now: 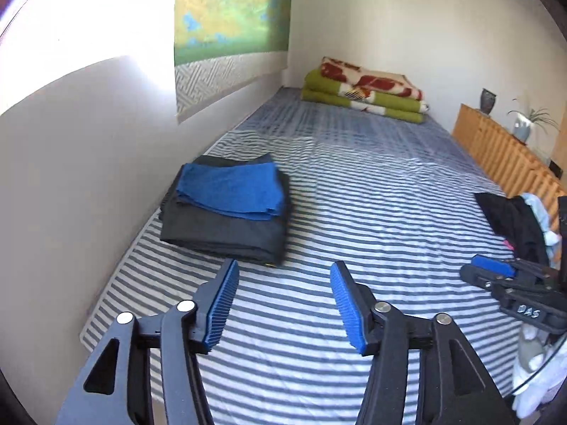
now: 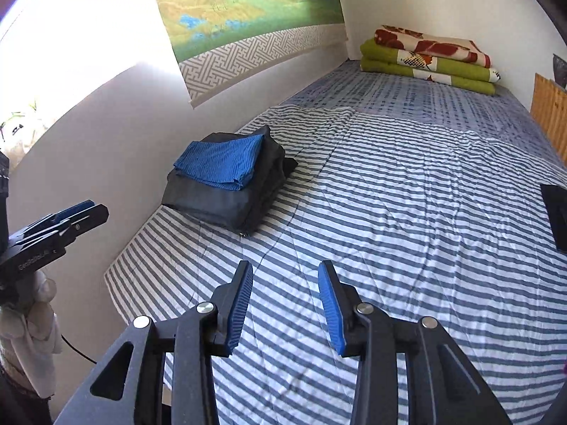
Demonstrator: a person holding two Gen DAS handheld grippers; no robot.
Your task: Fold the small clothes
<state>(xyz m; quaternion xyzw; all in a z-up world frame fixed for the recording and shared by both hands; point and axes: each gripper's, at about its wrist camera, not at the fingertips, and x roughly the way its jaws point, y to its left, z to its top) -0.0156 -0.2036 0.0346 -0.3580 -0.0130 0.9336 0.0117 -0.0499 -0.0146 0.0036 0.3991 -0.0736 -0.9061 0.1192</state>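
Observation:
A folded stack lies on the striped bed cover (image 1: 354,212) near the left wall: a blue cloth (image 1: 230,191) (image 2: 219,161) on top of a dark grey garment (image 1: 226,233) (image 2: 219,202). A loose pile of dark and pale clothes (image 1: 517,223) sits at the bed's right edge. My left gripper (image 1: 284,269) hovers open over bare cover, just in front of the stack, holding nothing. My right gripper (image 2: 286,269) is also open and empty, above the middle of the bed. Each gripper shows at the edge of the other's view: right gripper (image 1: 473,267), left gripper (image 2: 97,209).
Folded green and red-patterned blankets (image 1: 365,92) (image 2: 428,60) lie at the far end. A wooden cabinet (image 1: 503,152) with a vase and a potted plant runs along the right side. A landscape hanging (image 2: 248,7) is on the left wall. A gloved hand (image 2: 32,308) holds the left gripper.

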